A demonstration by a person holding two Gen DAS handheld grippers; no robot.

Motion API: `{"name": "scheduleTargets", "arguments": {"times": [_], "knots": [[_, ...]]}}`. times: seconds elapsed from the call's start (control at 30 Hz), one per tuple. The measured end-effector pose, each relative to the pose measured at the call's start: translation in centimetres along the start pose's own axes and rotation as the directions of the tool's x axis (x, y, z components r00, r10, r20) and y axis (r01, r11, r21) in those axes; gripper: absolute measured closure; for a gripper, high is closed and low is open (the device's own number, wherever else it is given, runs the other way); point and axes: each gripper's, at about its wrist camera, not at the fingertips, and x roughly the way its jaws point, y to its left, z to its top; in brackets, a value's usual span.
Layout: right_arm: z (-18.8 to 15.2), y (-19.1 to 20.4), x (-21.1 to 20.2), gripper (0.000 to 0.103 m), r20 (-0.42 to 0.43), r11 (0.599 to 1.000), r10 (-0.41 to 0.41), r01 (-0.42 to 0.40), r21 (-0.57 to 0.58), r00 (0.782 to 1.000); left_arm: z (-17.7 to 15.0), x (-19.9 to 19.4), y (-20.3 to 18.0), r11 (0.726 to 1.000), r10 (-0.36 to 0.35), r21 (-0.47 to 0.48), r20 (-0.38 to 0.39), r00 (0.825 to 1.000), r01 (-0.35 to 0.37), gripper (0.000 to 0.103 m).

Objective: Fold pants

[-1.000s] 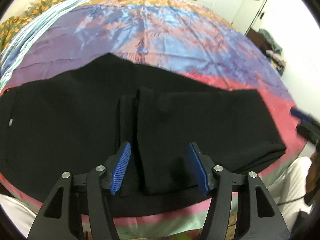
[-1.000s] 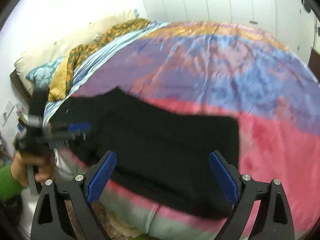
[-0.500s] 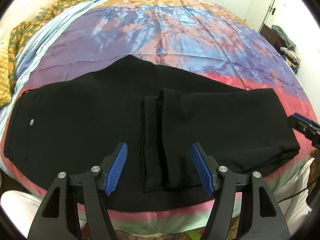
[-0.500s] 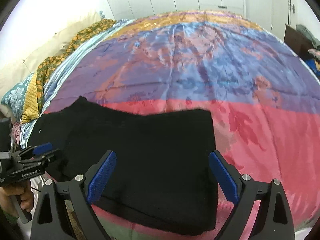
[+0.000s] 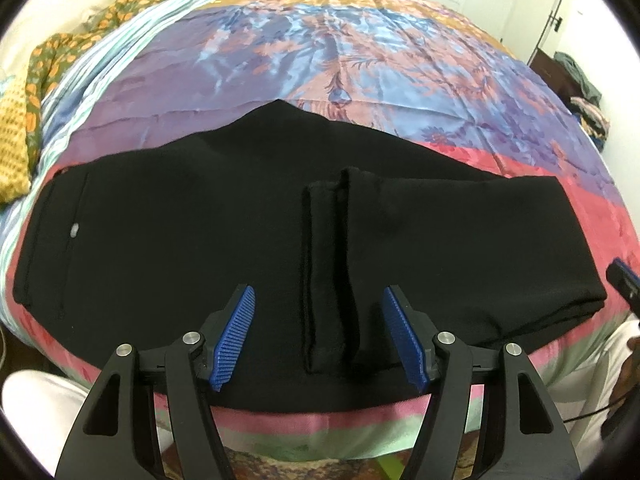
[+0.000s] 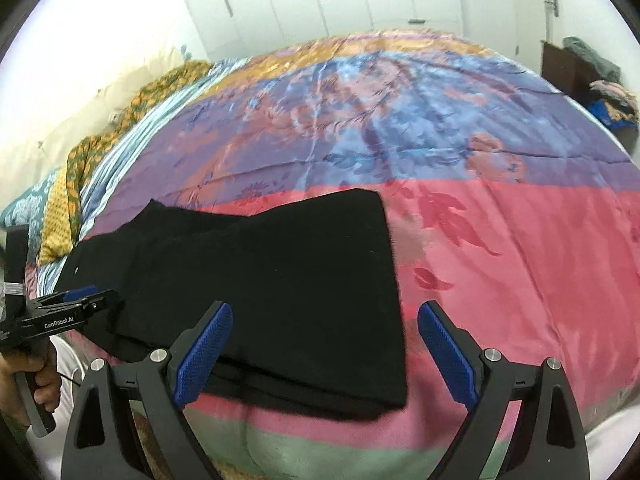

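Black fabric pants [image 5: 200, 240] lie half-folded along the near edge of the satin-covered patchwork bed [image 5: 340, 40], both of my grippers empty above them.

My left gripper [image 5: 318, 336] hangs wide over the leg hems laid across the middle; my right gripper [image 6: 322, 352] is spread wide over the folded end, ready, I judge, to carry that end toward the waistband for the next fold.

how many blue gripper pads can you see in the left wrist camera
3. The left gripper's two pads frame the black pants' hem; one right gripper pad shows at the right edge. Its other pad is hidden.
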Motion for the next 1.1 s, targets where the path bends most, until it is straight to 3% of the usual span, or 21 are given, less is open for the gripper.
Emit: {"name": "scheduleTargets", "arguments": {"times": [0.2,0.4,0.5,0.6,0.63,0.67,0.77,0.83,0.97,1.0,1.1], "knots": [[-1.5,-0.7,-0.7,0.01,-0.008,1.0,-0.01,0.01,0.014,1.0,-1.1,-0.7,2.3,0.997,-0.03,-0.076,0.008,1.0,0.03,0.034],[-1.5,0.4,-0.9,0.01,0.001,1.0,0.001,-0.001,-0.027,1.0,-0.5,-1.9,7.1,0.983,-0.068,-0.17,0.026,0.997,0.072,0.034],[-1.9,1.3,-0.9,0.01,-0.008,0.998,0.018,-0.018,-0.054,1.0,1.6,-3.5,12.3,0.971,-0.063,-0.227,0.078,0.995,0.079,0.034],[-2.3,1.8,-0.9,0.01,-0.014,0.997,0.027,-0.028,-0.071,1.0,4.1,-4.5,20.4,0.937,-0.044,-0.342,0.095,0.994,0.074,0.016],[-2.3,1.9,-0.9,0.01,-0.016,0.997,0.029,-0.03,-0.075,0.999,4.5,-4.6,22.8,0.92,-0.034,-0.386,0.104,0.994,0.072,0.016],[-2.4,1.9,-0.8,0.01,-0.017,0.997,0.031,-0.032,-0.076,0.999,4.9,-4.3,26.1,0.89,-0.024,-0.45,0.11,0.994,0.072,0.016],[-2.4,2.2,-0.5,0.01,-0.029,0.996,0.036,-0.038,-0.077,0.999,4.9,-2.1,31.4,0.844,-0.068,-0.528,0.065,0.996,0.092,0.036],[-2.6,2.4,-0.4,0.01,-0.034,0.996,0.034,-0.037,-0.086,0.999,4.4,-0.2,32.4,0.844,-0.111,-0.528,0.006,0.994,0.097,0.046],[-2.9,2.8,-0.4,0.01,-0.046,0.994,0.027,-0.032,-0.104,0.999,3.5,2.3,32.2,0.886,-0.129,-0.457,-0.073,0.989,0.081,0.051],[-2.9,2.8,-0.4,0.01,-0.048,0.994,0.026,-0.031,-0.106,0.999,3.2,2.6,32.4,0.88,-0.142,-0.466,-0.069,0.987,0.094,0.051],[-3.0,3.1,-0.2,0.009,-0.055,0.993,0.015,-0.021,-0.115,0.998,2.5,3.8,33.6,0.821,-0.214,-0.547,-0.028,0.976,0.164,0.048]]}}
